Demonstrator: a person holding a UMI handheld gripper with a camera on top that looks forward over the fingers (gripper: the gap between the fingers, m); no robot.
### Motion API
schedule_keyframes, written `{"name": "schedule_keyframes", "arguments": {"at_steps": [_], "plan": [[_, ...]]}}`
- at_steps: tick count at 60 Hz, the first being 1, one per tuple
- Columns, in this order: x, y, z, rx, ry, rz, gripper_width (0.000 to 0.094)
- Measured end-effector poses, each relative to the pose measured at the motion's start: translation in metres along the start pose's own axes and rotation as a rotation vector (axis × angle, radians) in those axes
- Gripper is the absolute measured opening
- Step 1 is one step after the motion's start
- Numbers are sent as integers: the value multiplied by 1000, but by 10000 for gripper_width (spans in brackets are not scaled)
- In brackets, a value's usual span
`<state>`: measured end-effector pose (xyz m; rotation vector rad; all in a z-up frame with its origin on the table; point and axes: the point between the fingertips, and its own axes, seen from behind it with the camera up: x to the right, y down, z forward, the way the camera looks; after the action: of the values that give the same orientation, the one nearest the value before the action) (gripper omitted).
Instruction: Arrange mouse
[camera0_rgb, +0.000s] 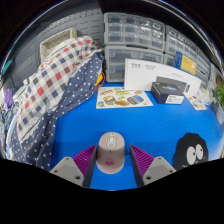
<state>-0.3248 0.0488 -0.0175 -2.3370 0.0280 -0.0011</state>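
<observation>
A beige computer mouse (111, 152) with a pale scroll wheel sits between my two fingers, nose pointing away from me. My gripper (112, 150) is shut on the mouse, and the purple pads (86, 158) meet its left and right sides. The mouse's front end reaches a little past the fingertips. Below it lies the blue mat (150, 125) that covers the table.
A black fuzzy toy with white eyes (189, 152) sits to the right of my fingers. Beyond the mat lie a printed leaflet (124, 97), a black box (167, 92) and a white carton (150, 72). Checked and starred cloths (55, 90) are piled left, and drawer units (135, 35) line the back.
</observation>
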Motion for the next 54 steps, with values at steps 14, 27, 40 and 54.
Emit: {"name": "schedule_keyframes", "arguments": {"at_steps": [14, 27, 40, 54], "plan": [[4, 1, 0, -10, 4, 2, 426], [4, 1, 1, -38, -32, -34, 345], [-1, -20, -14, -20, -148, -86, 345], [86, -119, -116, 213, -157, -138, 346]]}}
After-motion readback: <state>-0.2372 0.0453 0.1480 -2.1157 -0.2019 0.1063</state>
